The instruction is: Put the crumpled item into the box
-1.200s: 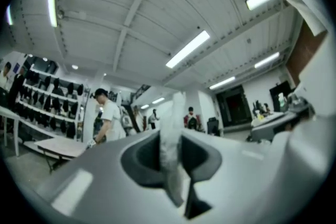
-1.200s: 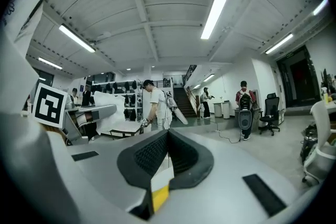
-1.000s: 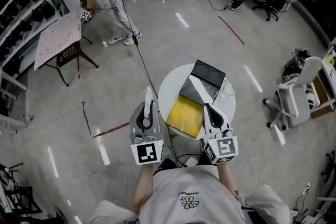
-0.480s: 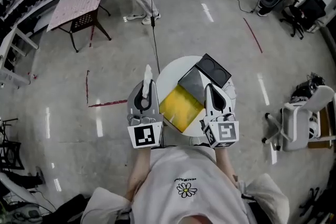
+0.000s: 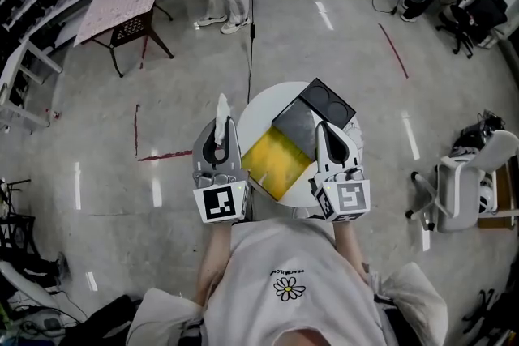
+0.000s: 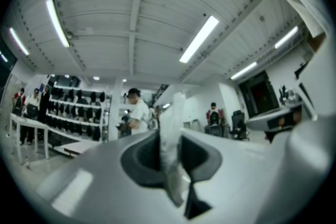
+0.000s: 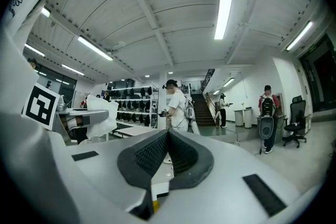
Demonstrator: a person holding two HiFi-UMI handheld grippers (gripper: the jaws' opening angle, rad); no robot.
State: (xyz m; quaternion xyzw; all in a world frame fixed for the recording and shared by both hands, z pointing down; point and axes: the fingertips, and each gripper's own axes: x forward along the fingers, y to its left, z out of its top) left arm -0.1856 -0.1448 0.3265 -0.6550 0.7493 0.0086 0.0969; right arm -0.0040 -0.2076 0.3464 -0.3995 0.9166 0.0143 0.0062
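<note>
At the left, the left gripper pinches the white crumpled item in narrow jaws. The item pokes out past the tips, just left of the round table. To finish well, the gripper should swing right over the yellow box and lower before letting go. The right gripper, closed and empty just right of the box, should keep clear.

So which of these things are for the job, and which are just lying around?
For the job:
- the white crumpled item, pinched in the jaws of the left gripper
- the open box, yellow inside, on the round table

Just lying about:
- the black tray on the same table
- the office chair
- the patterned side table
</note>
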